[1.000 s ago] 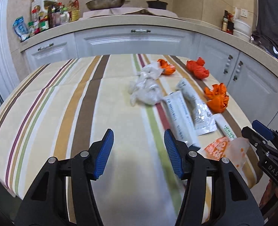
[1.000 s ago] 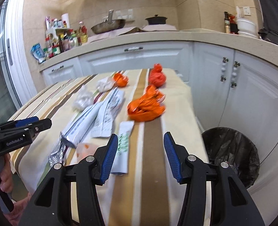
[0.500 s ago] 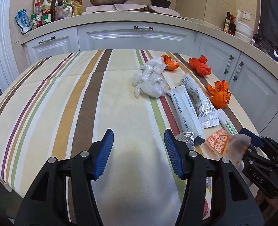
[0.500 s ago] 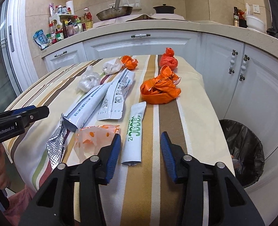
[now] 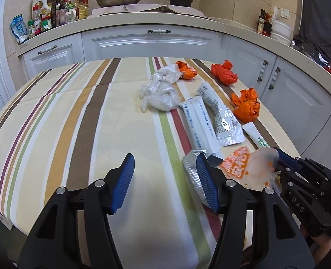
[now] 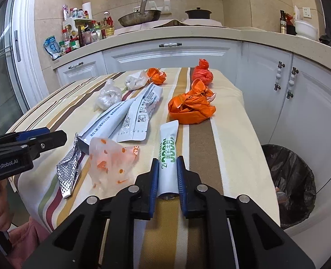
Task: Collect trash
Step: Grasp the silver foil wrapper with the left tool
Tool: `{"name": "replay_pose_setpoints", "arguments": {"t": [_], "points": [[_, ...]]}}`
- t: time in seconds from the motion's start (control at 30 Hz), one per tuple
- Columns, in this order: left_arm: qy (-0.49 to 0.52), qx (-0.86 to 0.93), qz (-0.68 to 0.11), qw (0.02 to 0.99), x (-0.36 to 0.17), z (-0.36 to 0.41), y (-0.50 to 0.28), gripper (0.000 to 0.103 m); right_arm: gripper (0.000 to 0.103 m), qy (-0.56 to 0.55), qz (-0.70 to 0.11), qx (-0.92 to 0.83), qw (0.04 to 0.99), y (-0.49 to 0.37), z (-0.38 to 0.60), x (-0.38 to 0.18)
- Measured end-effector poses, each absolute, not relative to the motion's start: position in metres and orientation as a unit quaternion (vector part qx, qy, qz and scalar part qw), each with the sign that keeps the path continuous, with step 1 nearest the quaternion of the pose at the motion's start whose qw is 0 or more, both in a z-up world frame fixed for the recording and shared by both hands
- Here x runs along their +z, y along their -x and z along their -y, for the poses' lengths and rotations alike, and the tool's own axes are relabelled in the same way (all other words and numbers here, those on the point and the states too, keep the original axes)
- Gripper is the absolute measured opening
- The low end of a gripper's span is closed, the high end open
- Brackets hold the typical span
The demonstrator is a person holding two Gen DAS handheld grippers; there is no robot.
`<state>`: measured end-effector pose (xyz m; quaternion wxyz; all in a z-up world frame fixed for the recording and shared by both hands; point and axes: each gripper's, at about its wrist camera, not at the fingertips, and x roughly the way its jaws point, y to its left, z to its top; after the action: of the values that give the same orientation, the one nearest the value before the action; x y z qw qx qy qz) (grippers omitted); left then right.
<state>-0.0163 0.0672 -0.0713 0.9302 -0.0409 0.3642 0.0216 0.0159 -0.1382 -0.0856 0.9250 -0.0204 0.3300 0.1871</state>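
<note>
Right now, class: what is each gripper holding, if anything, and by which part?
The right gripper pinches the white sachet with green print by its near end. The left gripper is open and holds nothing.

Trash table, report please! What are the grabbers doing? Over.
Right hand-held gripper shut on white sachet. Left hand-held gripper open, empty. Bin right of table, path clear.

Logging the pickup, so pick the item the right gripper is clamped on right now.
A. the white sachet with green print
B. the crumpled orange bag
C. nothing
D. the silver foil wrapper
A: in the right wrist view, the right gripper has both blue pads pressed against the near end of the white sachet with green print, which lies on the striped tablecloth.
</note>
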Motion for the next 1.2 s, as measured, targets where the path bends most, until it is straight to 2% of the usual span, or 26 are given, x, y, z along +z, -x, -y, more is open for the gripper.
{"name": "replay_pose_setpoints", "arguments": {"t": [0.17, 0.37, 0.43, 0.57, 0.63, 0.67, 0.7, 1.2], "points": [[0.032, 0.012, -0.37, 0.928, -0.073, -0.052, 0.018, 0.062, 0.017, 0.011, -0.32, 0.181, 0.93, -0.012, 0.15, -0.081], [0.025, 0.004, -0.391, 0.92, -0.086, -0.038, 0.016, 0.061, 0.017, -0.002, -0.308, 0.175, 0.935, -0.007, 0.161, -0.076], [0.028, 0.003, -0.4, 0.916, -0.09, -0.038, 0.015, 0.055, 0.017, -0.005, -0.306, 0.174, 0.936, -0.006, 0.163, -0.075], [0.034, 0.002, -0.401, 0.915, -0.091, -0.041, 0.017, 0.028, 0.017, -0.008, -0.305, 0.174, 0.936, -0.006, 0.165, -0.075], [0.038, 0.002, -0.401, 0.915, -0.091, -0.043, 0.018, 0.028, 0.017, -0.009, -0.305, 0.175, 0.936, -0.006, 0.166, -0.076], [0.039, 0.004, -0.4, 0.916, -0.091, -0.044, 0.02, 0.025, 0.017, -0.008, -0.304, 0.175, 0.936, -0.006, 0.166, -0.076], [0.041, 0.004, -0.399, 0.916, -0.091, -0.046, 0.021, 0.017, 0.017, -0.007, -0.304, 0.175, 0.937, -0.006, 0.165, -0.075], [0.042, 0.023, -0.352, 0.935, -0.068, -0.06, 0.036, 0.015, 0.017, 0.004, -0.297, 0.17, 0.94, -0.002, 0.16, -0.07]]}}
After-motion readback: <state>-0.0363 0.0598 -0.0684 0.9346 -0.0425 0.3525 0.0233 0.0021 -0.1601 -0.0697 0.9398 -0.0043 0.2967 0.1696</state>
